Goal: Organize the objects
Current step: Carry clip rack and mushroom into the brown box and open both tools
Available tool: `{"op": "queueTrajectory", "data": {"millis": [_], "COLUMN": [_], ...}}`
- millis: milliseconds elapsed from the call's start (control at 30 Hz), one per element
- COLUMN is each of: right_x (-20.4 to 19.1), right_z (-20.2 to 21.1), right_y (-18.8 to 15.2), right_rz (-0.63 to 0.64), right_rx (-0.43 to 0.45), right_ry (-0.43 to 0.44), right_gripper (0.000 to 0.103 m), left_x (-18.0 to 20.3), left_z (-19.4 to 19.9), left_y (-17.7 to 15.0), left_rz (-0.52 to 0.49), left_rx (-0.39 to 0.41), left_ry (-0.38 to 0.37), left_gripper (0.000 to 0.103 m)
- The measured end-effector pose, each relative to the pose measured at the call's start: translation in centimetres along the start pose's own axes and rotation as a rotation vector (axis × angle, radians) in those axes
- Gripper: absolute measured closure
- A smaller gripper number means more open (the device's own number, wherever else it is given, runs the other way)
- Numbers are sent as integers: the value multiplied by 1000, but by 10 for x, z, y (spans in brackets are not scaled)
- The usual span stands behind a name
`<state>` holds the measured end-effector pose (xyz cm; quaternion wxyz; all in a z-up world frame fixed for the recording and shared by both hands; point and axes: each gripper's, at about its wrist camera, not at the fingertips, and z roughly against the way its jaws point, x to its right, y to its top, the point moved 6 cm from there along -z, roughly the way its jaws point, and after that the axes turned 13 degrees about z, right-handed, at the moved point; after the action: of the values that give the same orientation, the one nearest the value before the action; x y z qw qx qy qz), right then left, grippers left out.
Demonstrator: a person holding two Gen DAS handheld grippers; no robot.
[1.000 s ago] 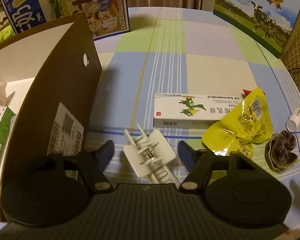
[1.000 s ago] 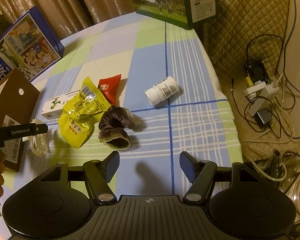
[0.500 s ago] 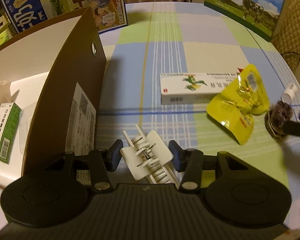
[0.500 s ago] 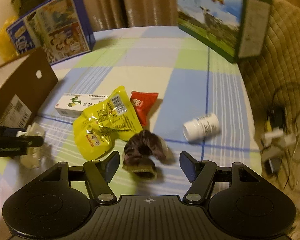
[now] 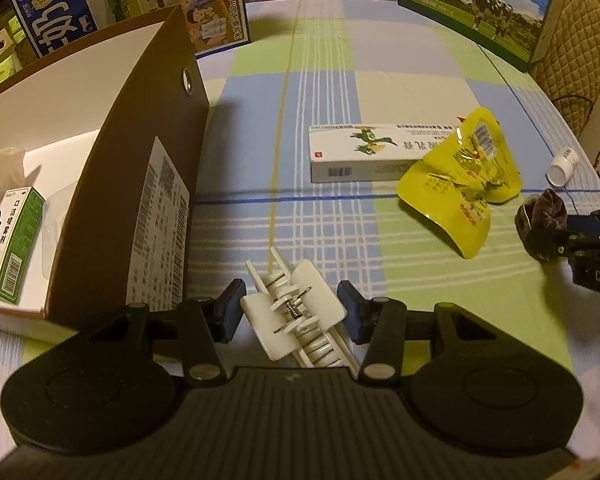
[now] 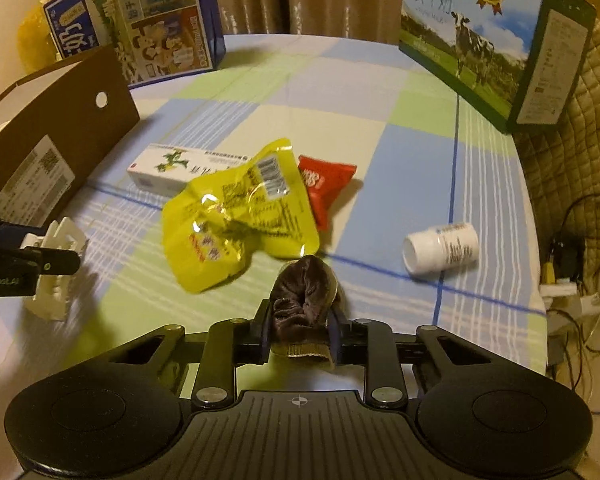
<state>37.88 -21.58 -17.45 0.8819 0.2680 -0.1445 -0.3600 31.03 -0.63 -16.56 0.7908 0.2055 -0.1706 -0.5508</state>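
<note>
- Left gripper (image 5: 291,312), in its own wrist view, has its fingers spread on either side of a white plastic hair claw clip (image 5: 295,314) lying on the checked tablecloth (image 5: 324,92), with small gaps at both pads.
- Beside it stands a brown cardboard box (image 5: 139,184).
- Right gripper (image 6: 298,334), in its own view, pinches a dark brown velvet scrunchie (image 6: 302,300); a yellow snack pouch (image 6: 235,220) lies just beyond, a white pill bottle (image 6: 442,248) to the right.

The tablecloth (image 6: 400,160) is checked in pale blue, green and cream with white and dark-blue lines. On it lie a yellow snack pouch (image 6: 235,224), at its 2 o'clock a red sachet (image 6: 326,186), a white hair claw (image 5: 295,312), a dark purple-brown velvet scrunchie (image 6: 302,300) and a brown box (image 5: 139,184) with a white inside.
</note>
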Motion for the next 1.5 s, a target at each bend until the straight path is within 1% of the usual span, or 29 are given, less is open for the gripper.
{"op": "queueTrajectory", "data": {"millis": [267,433,700,867,1033,1133,1267,1500], "right_x": [-22,-38,-60,-83,-112,-133,-162,-204], "right_z": [28,49,80,96,106,107,107,99], "right_y": [-26,-33,-13,7,25,38,57,90], "right_rz": [-65,-91,-108,-98,-75,-49,-12,41], "right_rx": [-28,-12,62,112,144,157,179,208], "right_ry": [57,103,142,176,225,252,289,328], "right_gripper": [81,82,82,82,82,82,82,82], "left_x": [1,-2,-9,-23,-47,-67,-98,-167], "left_z": [16,34,69,93,119,132,146,163], "left_y": [-15,-24,-26,-25,-21,-16,-10,5], "left_rz": [-11,-11,-18,-8,15,35,73,155], "left_rx": [-14,-16,17,47,81,102,125,173], "left_ry": [-42,-74,-133,-163,-178,-172,-155,-97], "left_gripper": [58,58,58,58,58,58,58,58]}}
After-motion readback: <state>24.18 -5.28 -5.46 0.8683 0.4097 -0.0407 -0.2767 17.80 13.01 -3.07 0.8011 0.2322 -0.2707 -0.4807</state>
